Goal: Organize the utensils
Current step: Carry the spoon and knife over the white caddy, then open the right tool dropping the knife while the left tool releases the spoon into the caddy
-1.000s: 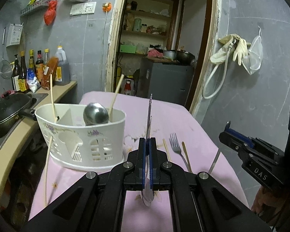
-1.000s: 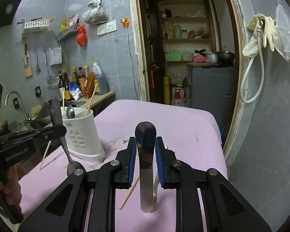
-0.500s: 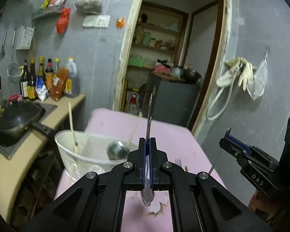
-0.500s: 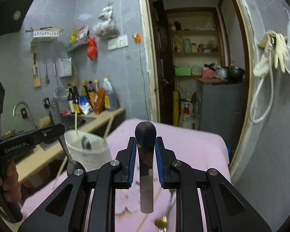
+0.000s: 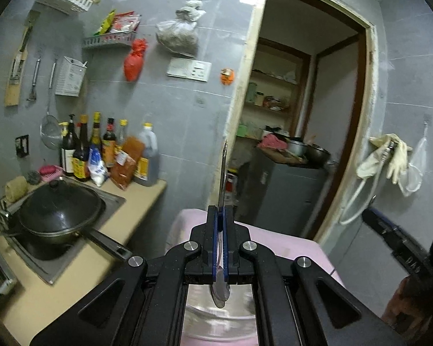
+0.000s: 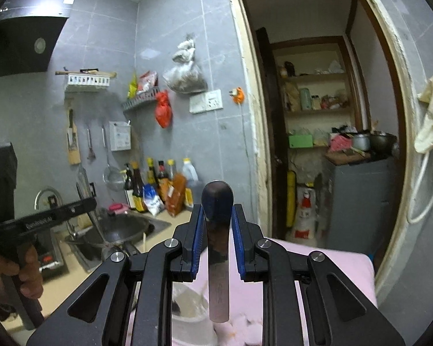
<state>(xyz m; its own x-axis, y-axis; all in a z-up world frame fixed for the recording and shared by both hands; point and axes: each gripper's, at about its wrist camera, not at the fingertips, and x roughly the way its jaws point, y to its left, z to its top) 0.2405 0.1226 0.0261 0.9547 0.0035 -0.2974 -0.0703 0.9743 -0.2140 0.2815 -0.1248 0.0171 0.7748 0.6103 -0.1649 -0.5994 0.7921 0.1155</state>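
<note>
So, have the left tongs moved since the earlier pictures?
Yes. The left tongs, shut on a spoon, rose: the white utensil holder has dropped almost out of view, while the doorway sits lower.

The left gripper (image 5: 222, 219) is raised and points forward, and its two fingers (image 5: 211, 230) are pressed close together with only a thin gap between the blue pads. The right gripper (image 6: 216, 225) is also raised, level and pointing forward; its fingers (image 6: 194, 236) stand a little wider apart, closed on both sides of what they hold. In the right wrist view, a bare hand (image 6: 26, 271) wraps the left gripper's handle
</note>
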